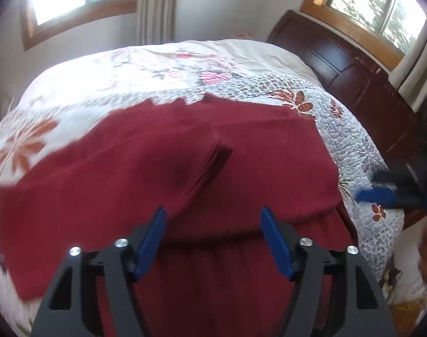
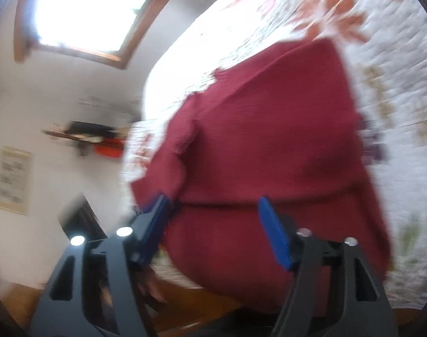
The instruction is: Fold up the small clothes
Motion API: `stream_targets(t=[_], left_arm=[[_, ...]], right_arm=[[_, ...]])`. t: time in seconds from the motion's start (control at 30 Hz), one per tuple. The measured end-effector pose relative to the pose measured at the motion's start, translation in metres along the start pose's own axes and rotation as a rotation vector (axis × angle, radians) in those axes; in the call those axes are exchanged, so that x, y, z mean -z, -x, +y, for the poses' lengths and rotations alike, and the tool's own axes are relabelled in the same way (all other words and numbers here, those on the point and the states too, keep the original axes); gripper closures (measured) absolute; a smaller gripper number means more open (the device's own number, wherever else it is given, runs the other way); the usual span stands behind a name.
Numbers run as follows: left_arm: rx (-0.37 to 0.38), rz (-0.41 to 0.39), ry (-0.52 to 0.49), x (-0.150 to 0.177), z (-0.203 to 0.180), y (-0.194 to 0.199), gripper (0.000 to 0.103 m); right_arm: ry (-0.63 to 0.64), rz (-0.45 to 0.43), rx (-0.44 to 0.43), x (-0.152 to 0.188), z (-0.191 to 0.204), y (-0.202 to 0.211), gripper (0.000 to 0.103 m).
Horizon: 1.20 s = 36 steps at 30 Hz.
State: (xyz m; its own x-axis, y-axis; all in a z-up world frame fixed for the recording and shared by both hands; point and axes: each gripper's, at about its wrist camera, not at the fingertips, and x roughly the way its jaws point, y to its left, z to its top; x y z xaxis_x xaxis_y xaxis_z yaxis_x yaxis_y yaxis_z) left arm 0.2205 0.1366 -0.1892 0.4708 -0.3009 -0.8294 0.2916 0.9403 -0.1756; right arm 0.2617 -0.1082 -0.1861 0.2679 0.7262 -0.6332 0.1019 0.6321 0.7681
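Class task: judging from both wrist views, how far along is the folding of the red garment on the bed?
Done: the red garment lies spread on the floral quilt, with a lower edge apparently doubled over near the bed edge. In hand: nothing; the left gripper and right gripper are both open above it. Left: most of the folding; blur hides details.

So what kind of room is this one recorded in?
Most likely a bedroom at home: a dark red knit garment lies on a bed under a floral quilted bedspread, with a dark wooden headboard under a wood-framed window.
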Motion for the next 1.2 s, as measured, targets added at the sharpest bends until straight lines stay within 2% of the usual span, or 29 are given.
stream_targets(t=[0.07, 0.17, 0.27, 0.43, 0.57, 0.6, 0.63, 0.67, 0.7, 0.73, 0.9, 1.07, 1.2], left_arm=[[0.016, 0.024, 0.075, 0.025, 0.014, 0.014, 0.031], [-0.009, 0.049, 0.152, 0.060, 0.033, 0.033, 0.031], [-0.034, 0.067, 0.241, 0.088, 0.053, 0.047, 0.031], [-0.082, 0.053, 0.410, 0.109, 0.087, 0.064, 0.030], [-0.100, 0.028, 0.505, 0.111, 0.107, 0.071, 0.030], [-0.098, 0.024, 0.527, 0.111, 0.112, 0.072, 0.030], [-0.098, 0.021, 0.546, 0.111, 0.116, 0.073, 0.030], [-0.096, 0.016, 0.568, 0.111, 0.121, 0.075, 0.030], [-0.096, 0.012, 0.584, 0.112, 0.124, 0.076, 0.030], [-0.096, 0.007, 0.598, 0.112, 0.128, 0.077, 0.029], [-0.111, -0.017, 0.643, 0.107, 0.150, 0.083, 0.028], [-0.115, -0.076, 0.688, 0.091, 0.176, 0.090, 0.028], [-0.080, -0.116, 0.715, 0.073, 0.192, 0.090, 0.028]], right_arm=[[-0.022, 0.054, -0.059, -0.019, 0.002, -0.022, 0.045], [-0.088, 0.144, -0.142, -0.043, 0.004, -0.061, 0.045], [-0.132, 0.187, -0.178, -0.064, 0.009, -0.092, 0.045], [-0.126, 0.259, -0.148, -0.086, 0.023, -0.132, 0.045], [-0.125, 0.305, -0.153, -0.092, 0.032, -0.153, 0.045], [-0.123, 0.314, -0.152, -0.093, 0.034, -0.158, 0.050], [-0.109, 0.323, -0.147, -0.094, 0.037, -0.163, 0.061], [-0.096, 0.325, -0.142, -0.095, 0.038, -0.164, 0.068], [-0.074, 0.319, -0.132, -0.094, 0.040, -0.163, 0.086], [-0.049, 0.309, -0.128, -0.093, 0.041, -0.160, 0.097], [0.029, 0.229, -0.128, -0.094, 0.040, -0.123, 0.097], [0.010, 0.115, -0.114, -0.092, 0.010, -0.067, 0.097], [-0.026, 0.046, -0.097, -0.085, -0.018, -0.032, 0.097]])
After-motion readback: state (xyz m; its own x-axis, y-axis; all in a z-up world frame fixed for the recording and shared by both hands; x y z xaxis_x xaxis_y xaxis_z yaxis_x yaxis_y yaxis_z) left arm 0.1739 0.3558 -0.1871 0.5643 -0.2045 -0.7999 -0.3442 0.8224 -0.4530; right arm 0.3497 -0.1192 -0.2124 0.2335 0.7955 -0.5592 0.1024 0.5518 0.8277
